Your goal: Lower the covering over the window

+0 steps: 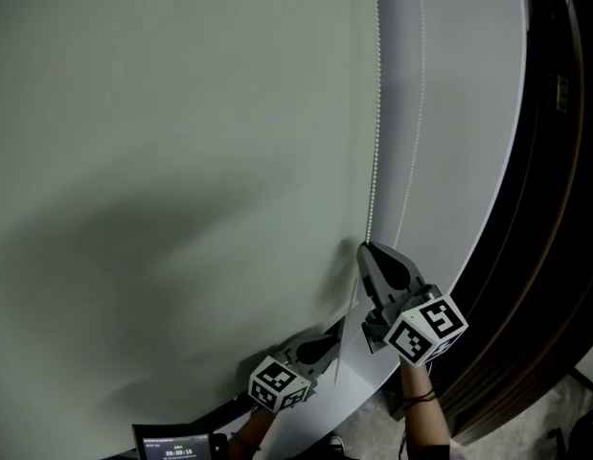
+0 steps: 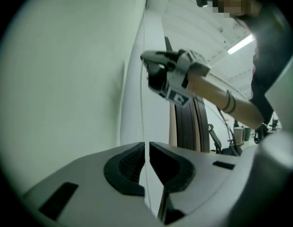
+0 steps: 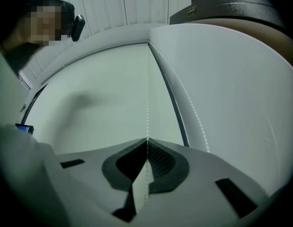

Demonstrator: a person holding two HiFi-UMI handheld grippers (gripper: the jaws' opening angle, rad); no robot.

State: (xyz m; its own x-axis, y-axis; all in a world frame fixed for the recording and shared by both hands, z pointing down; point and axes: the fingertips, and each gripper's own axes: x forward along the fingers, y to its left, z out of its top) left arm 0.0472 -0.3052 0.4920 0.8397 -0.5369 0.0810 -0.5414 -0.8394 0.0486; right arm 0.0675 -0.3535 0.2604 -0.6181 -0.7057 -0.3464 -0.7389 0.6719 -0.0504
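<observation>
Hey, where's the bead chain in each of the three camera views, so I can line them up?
Head view: bead chain hangs right of centre, ending in the right tongs.
Left gripper view: thin vertical line at centre, between the left tongs.
Right gripper view: centre, pinched at the tongs' tip.
Shared landmark: the pale blind beside it.

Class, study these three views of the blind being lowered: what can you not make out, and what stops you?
- Window glass: every view, covered by the pale green fabric roller blind.
- Lower loop of the white bead chain: head view, hidden behind the left gripper.
- Lower part of the small dark screen: head view, cut off by the bottom edge.
</observation>
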